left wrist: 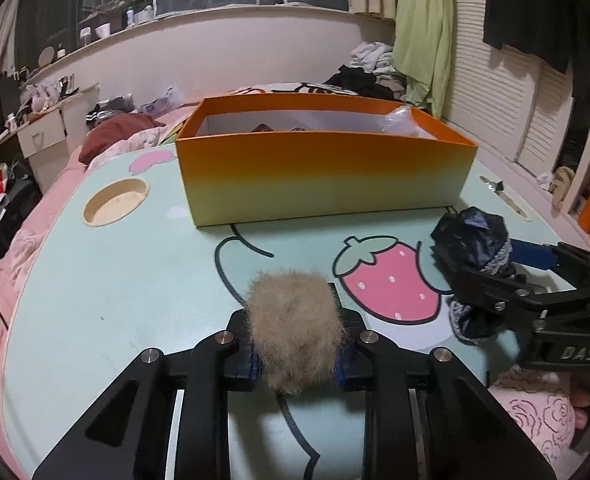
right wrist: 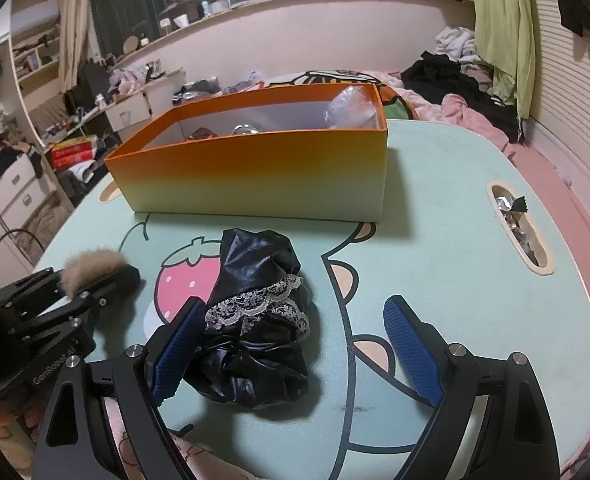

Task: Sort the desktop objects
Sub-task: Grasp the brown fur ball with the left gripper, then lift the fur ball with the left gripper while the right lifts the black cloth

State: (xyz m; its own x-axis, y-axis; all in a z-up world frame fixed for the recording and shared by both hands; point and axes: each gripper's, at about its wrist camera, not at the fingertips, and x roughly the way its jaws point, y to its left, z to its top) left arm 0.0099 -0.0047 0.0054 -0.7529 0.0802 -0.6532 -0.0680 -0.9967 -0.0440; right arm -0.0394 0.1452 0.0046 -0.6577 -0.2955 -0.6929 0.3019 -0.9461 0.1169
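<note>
My left gripper (left wrist: 299,344) is shut on a tan fur pompom (left wrist: 295,328), low over the mint-green lap table (left wrist: 115,280); it also shows at the left of the right wrist view (right wrist: 95,270). My right gripper (right wrist: 291,344) is open, its blue pads on either side of a black satin scrunchie with lace trim (right wrist: 255,328) lying on the table. The left pad touches the scrunchie; the right pad stands apart. The scrunchie also shows in the left wrist view (left wrist: 475,248). An orange-to-yellow box (left wrist: 323,176) stands at the table's far side, open, with a few items inside.
The table has a round cup recess (left wrist: 115,202) at the left and a slot with foil wrappers (right wrist: 519,224) at the right. It rests on a pink bed strewn with clothes (right wrist: 455,76). A cluttered desk (right wrist: 147,92) stands far left.
</note>
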